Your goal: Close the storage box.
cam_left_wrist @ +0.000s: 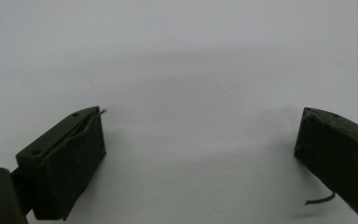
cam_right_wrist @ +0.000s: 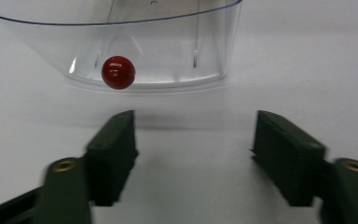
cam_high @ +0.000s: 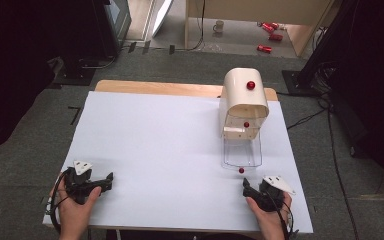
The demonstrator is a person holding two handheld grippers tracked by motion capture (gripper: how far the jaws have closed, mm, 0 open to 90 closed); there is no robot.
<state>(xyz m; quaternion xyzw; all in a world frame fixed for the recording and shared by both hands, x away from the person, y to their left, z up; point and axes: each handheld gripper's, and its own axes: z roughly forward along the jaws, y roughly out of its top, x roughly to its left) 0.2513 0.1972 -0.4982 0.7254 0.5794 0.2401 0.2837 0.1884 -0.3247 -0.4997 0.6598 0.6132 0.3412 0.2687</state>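
Right gripper (cam_right_wrist: 193,156), jaws spread, faces the clear tray's (cam_right_wrist: 121,42) rounded front edge and red ball (cam_right_wrist: 118,72). Left gripper (cam_left_wrist: 200,154), jaws released, rests over bare white tabletop (cam_left_wrist: 191,56).

Left claw (cam_left_wrist: 200,154) and right claw (cam_right_wrist: 193,154) gape, empty

Black claws (cam_high: 111,177) (cam_high: 245,183), grey triangular top plates, black trailing cables, brass screw inserts.

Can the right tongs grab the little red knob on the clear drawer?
Probably yes. The right tongs are open and face the red knob on the clear drawer, with bare table between.
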